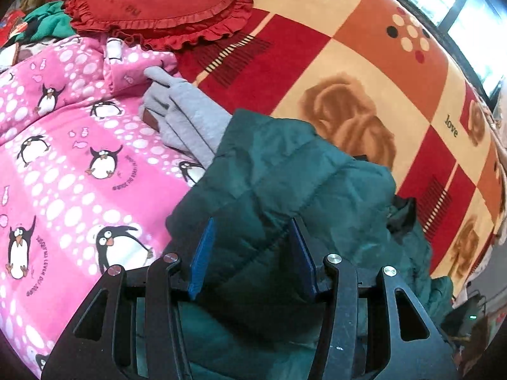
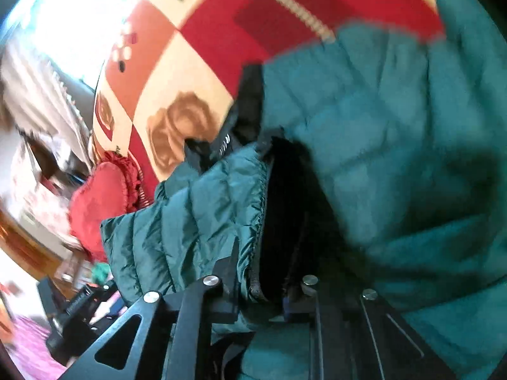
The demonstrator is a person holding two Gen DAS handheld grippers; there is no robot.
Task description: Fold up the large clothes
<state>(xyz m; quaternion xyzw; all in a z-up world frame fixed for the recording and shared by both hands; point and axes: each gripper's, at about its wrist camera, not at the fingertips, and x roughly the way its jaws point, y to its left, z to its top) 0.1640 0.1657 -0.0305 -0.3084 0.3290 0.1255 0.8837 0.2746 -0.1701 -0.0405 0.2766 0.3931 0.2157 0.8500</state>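
Folding barely begun: green quilted jacket (image 1: 285,171) bunched in a heap on the bed's rose-patterned blanket (image 1: 364,63), beside a pink penguin quilt (image 1: 63,158). Left claw (image 1: 253,253) spread wide over the padding, gripping nothing. Right claw (image 2: 263,285) pinching a ruffled jacket edge, lifted. Flattening and all folds left.

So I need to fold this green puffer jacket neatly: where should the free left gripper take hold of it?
Probably the quilted edge of the green jacket where it overlaps the pink penguin blanket, coming in from that side. The edge there is exposed and thin enough for the open left gripper. The right gripper appears already shut on the ruffled hem.
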